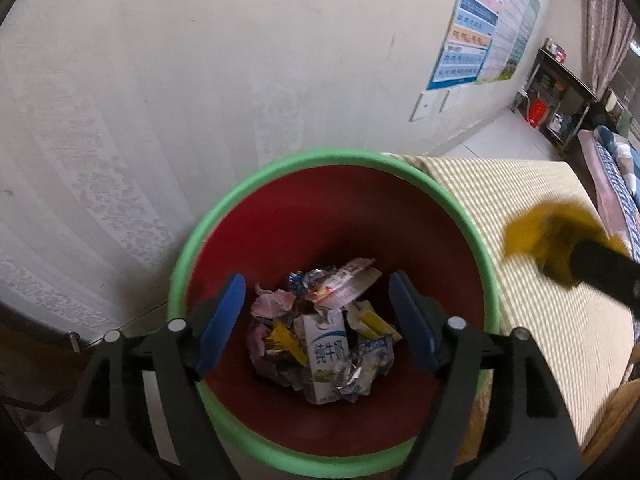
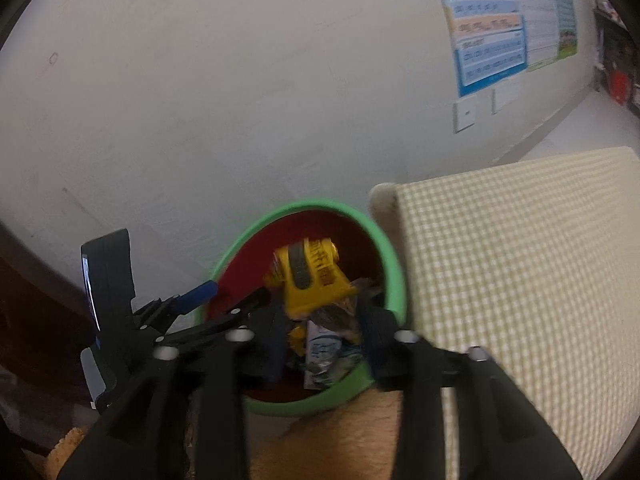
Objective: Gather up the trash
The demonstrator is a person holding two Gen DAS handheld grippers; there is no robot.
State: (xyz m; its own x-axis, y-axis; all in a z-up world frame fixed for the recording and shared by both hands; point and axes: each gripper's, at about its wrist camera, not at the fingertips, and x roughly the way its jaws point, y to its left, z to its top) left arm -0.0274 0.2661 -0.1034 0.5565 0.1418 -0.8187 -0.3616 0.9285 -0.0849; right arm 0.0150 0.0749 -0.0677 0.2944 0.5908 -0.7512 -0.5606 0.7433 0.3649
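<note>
A red trash bin with a green rim (image 1: 188,256) stands by the wall; it also shows in the right wrist view (image 2: 394,280). Inside lie a white milk carton (image 1: 326,354) and several crumpled wrappers (image 1: 272,304). My left gripper (image 1: 318,316) is open and empty, hovering over the bin mouth. My right gripper (image 2: 320,344) is shut on a yellow snack packet (image 2: 310,278), held over the bin. In the left wrist view the packet (image 1: 532,232) appears blurred at the right, beyond the bin rim.
A table with a yellow-checked cloth (image 1: 532,320) (image 2: 520,280) stands right of the bin. A white wall with posters (image 1: 484,20) is behind. Shelves (image 1: 556,92) and a bed (image 1: 616,176) stand far right. A brown furry surface (image 2: 340,440) lies below.
</note>
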